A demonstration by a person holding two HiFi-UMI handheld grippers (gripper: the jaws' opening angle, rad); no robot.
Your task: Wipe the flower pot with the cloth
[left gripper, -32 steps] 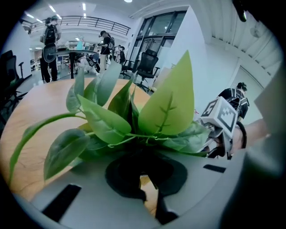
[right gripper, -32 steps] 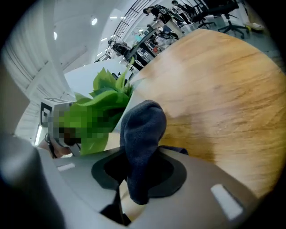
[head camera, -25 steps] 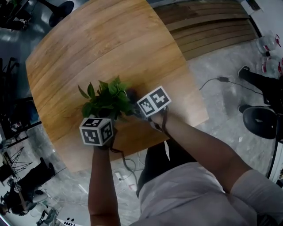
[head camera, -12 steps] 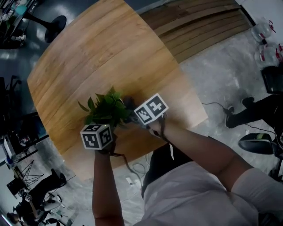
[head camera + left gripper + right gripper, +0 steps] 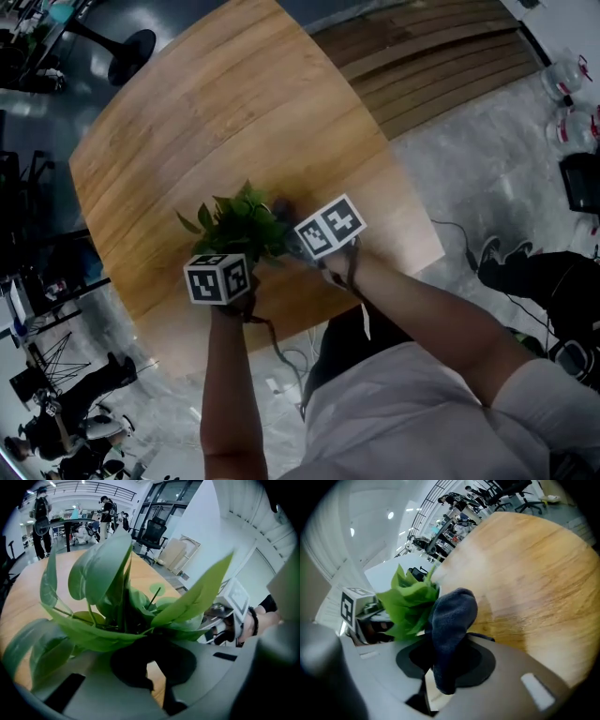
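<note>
A leafy green plant (image 5: 239,223) stands near the front edge of the round wooden table (image 5: 216,103); its flower pot is hidden under the leaves and the grippers. My left gripper (image 5: 230,258) reaches in from the near side. In the left gripper view its jaws sit close together right under the leaves (image 5: 117,597), gripping the pot. My right gripper (image 5: 292,230) is shut on a dark blue cloth (image 5: 450,620). It presses the cloth (image 5: 281,206) against the plant's right side. The left gripper's marker cube (image 5: 356,604) shows just beyond the leaves (image 5: 410,602).
The table's front edge (image 5: 281,328) runs just below the grippers. A stack of wooden planks (image 5: 441,66) lies on the floor behind the table. A person's dark legs and shoe (image 5: 511,272) are at the right, with a cable (image 5: 459,234) on the floor.
The head view has shifted slightly. Both grippers stay at the plant, the right one still holding the cloth against its right side.
</note>
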